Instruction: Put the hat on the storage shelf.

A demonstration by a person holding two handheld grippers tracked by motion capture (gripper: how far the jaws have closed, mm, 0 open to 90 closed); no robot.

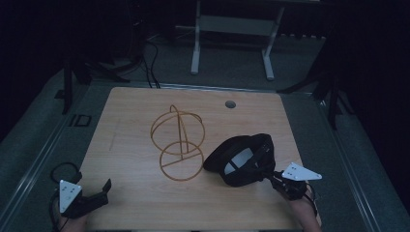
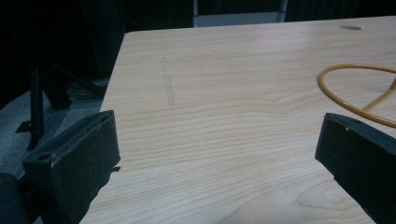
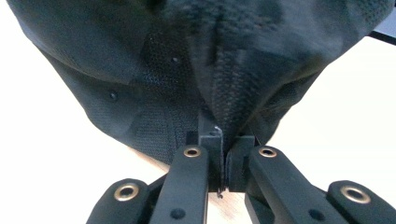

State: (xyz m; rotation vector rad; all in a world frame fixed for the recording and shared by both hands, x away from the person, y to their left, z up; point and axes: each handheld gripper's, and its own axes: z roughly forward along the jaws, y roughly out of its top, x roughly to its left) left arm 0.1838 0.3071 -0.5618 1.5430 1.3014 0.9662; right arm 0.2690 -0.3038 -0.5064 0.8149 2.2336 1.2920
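Tongs (image 3: 223, 163) of right hand pinch black cap (image 1: 240, 159); no readable lettering.

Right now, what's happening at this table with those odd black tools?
A person holds a two-jaw gripper in each hand at a wooden table. The right gripper has its jaws pinched shut on the fabric of a black cap lying near the table's right edge. The left gripper rests open at the near left corner, holding nothing. A gold wire stand made of rings sits in the middle, untouched.
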